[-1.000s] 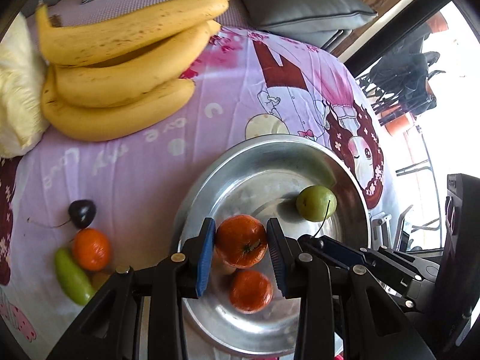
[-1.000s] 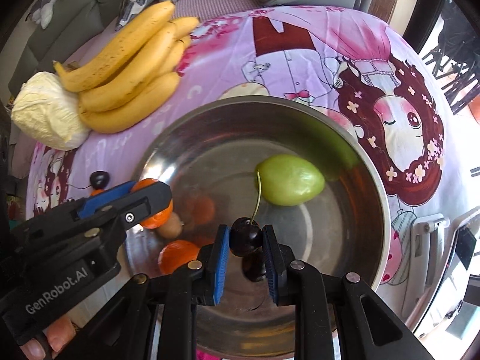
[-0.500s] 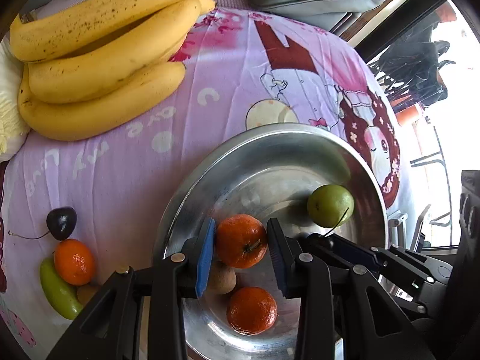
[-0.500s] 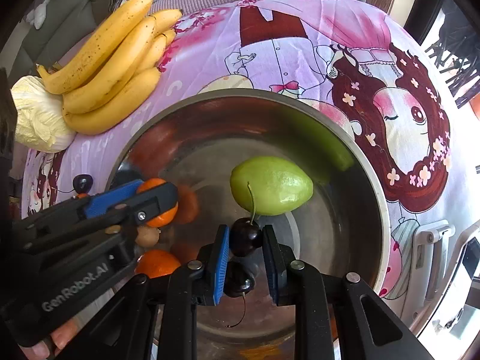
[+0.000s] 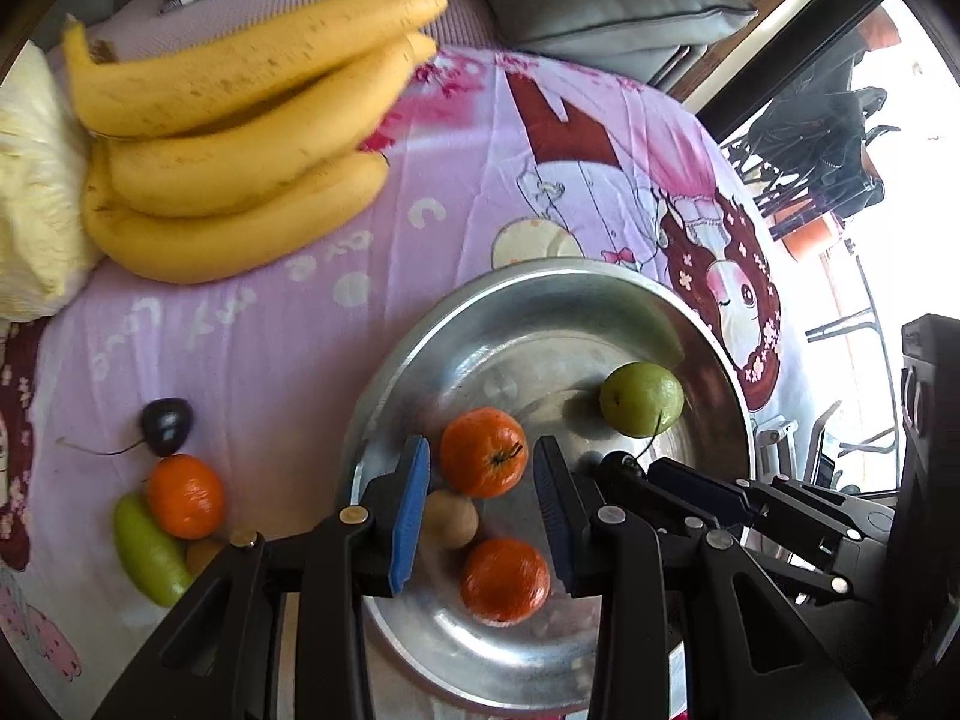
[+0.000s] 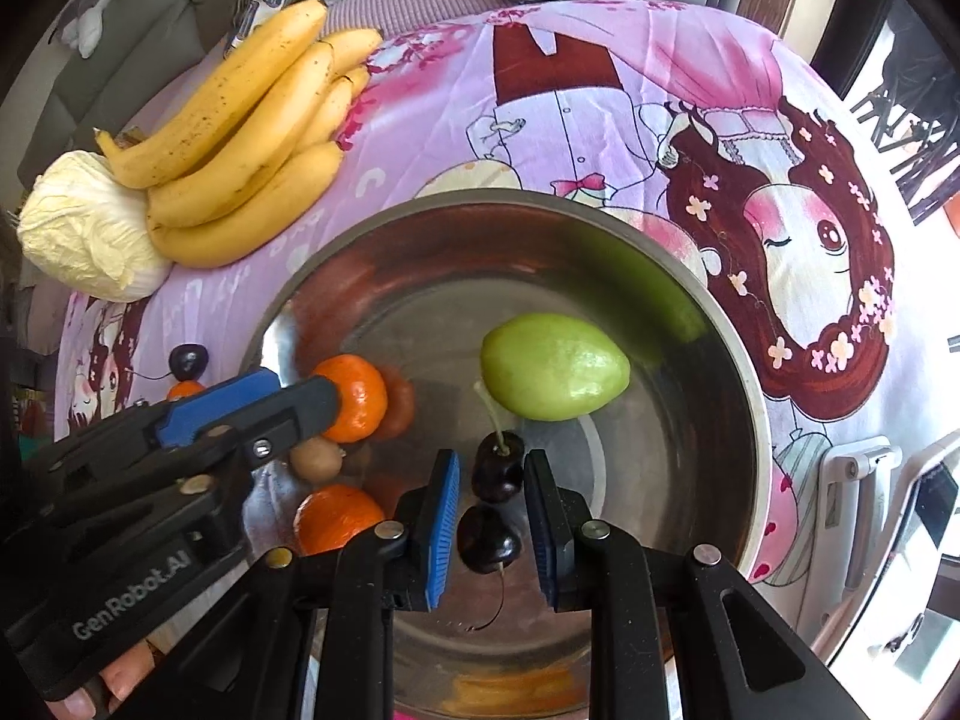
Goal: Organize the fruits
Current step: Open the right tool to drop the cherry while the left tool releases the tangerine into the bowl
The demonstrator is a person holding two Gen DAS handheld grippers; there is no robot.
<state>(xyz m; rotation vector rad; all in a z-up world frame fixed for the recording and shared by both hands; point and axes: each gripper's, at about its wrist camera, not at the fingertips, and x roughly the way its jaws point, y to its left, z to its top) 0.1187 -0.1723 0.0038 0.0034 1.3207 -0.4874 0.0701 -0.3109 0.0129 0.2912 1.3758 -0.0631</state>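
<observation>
A steel bowl (image 5: 570, 269) (image 6: 480, 199) on the pink cloth holds a green fruit (image 5: 642, 399) (image 6: 555, 366), two oranges and a small brown fruit (image 5: 450, 519). The upper orange (image 5: 483, 450) (image 6: 360, 399) lies in the bowl just ahead of my left gripper (image 5: 483, 471), with thin gaps to both blue pads. My right gripper (image 6: 489, 471) is shut on a dark cherry (image 6: 497, 474) low at the bowl floor, its stem pointing at the green fruit. The dark shape under the cherry may be its reflection or a second cherry; I cannot tell which.
Left of the bowl, a cherry (image 5: 167, 426), an orange (image 5: 186, 495) and a green oblong fruit (image 5: 147, 552) lie on the cloth. Bananas (image 5: 240, 138) (image 6: 252, 138) and a pale cabbage (image 6: 90, 234) are at the far left, grey cushions (image 5: 600, 6) behind them. The table edge runs on the right.
The orange, squeezed between the left pads before, now sits smaller and further ahead of them, with the left gripper drawn back. The right gripper keeps the cherry, lower in the bowl.
</observation>
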